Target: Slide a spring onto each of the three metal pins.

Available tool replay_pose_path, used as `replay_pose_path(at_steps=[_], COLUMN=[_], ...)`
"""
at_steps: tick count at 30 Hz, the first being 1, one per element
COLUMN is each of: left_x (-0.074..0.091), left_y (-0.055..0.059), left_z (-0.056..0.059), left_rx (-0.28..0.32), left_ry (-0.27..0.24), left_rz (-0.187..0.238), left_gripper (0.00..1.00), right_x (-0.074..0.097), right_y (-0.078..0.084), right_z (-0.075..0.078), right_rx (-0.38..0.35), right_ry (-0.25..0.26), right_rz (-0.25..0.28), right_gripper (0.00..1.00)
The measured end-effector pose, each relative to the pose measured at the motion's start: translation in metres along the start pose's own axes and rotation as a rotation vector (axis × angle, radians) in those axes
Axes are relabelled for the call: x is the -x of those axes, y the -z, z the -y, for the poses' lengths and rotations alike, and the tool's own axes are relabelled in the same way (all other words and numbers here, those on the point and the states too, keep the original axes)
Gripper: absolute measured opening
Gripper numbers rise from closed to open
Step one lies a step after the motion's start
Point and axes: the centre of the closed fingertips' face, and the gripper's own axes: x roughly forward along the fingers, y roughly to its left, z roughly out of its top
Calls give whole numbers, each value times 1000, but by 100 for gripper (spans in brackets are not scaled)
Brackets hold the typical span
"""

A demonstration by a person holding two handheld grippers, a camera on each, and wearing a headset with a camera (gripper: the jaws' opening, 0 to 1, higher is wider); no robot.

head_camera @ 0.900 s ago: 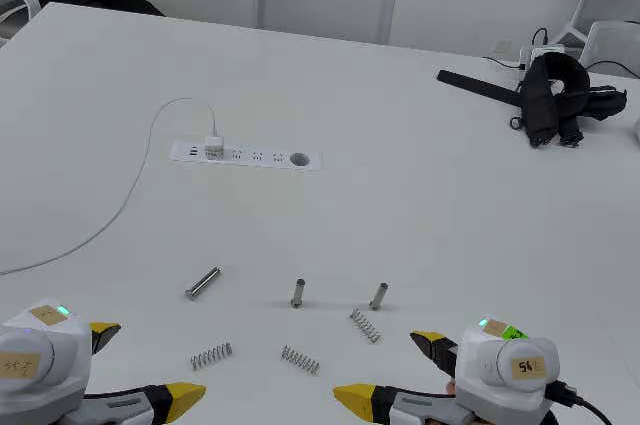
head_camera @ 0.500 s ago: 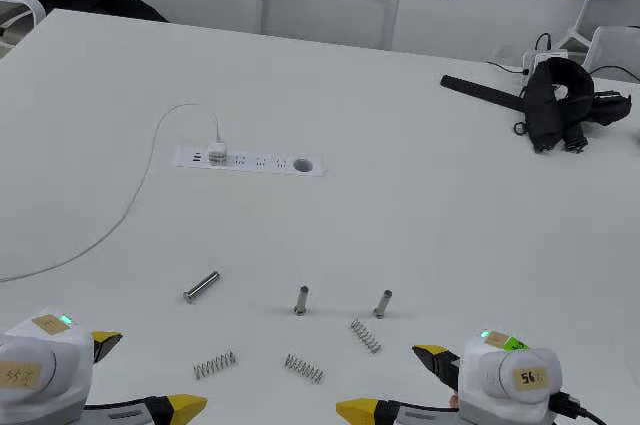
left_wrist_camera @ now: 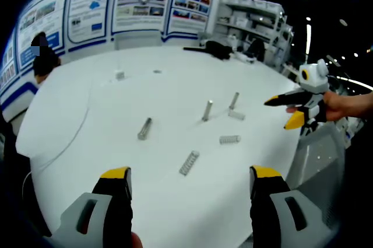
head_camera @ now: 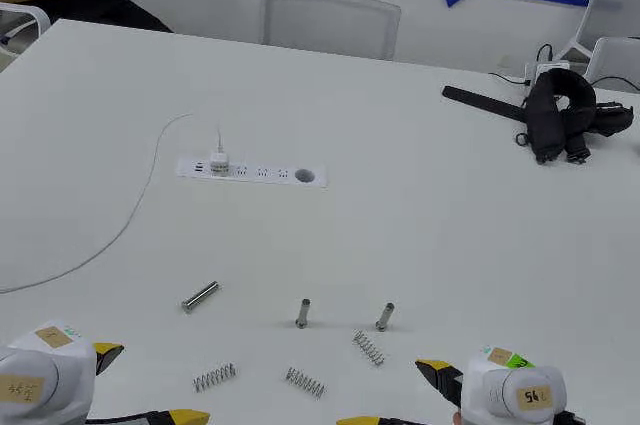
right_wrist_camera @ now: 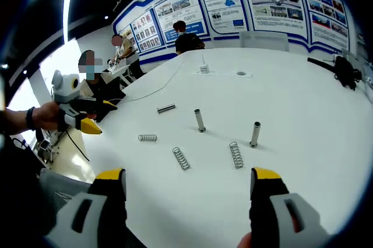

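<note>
We hold the left gripper (left_wrist_camera: 186, 173) and the right gripper (right_wrist_camera: 187, 173) at the near edge of the counter (head_camera: 430, 235), jaws wide open and empty. Two upright pins (head_camera: 303, 313) stand just beyond three loose springs (head_camera: 304, 382); a third pin (head_camera: 200, 296) lies farther left.

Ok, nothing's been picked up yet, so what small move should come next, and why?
Probably ease the right gripper forward and down until its open jaws straddle the short coiled steel spring lying beside an upright metal pin. That spring lies nearest it, all three springs lie loose on the white table, and no pin carries one.
</note>
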Motion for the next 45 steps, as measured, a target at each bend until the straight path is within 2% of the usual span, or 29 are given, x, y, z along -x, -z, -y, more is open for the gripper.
replay_pose_path(at_steps=[18, 22, 36, 45], left_x=[-16, -21, -44, -64], left_y=[-6, -11, -21, -26], left_z=[-6, -8, -9, -19], left_rx=[-5, -3, -13, -21], left_ry=[16, 22, 37, 45], left_rz=[-13, -9, -23, -34], left_gripper=[84, 83, 82, 81], right_x=[2, 2, 1, 1], right_y=[5, 7, 11, 14], right_z=[-1, -1, 2, 3], right_rx=[0, -5, -22, -34], right_ry=[1, 4, 10, 11], right_rz=[-12, -16, -23, -26], right_gripper=[90, 90, 90, 90])
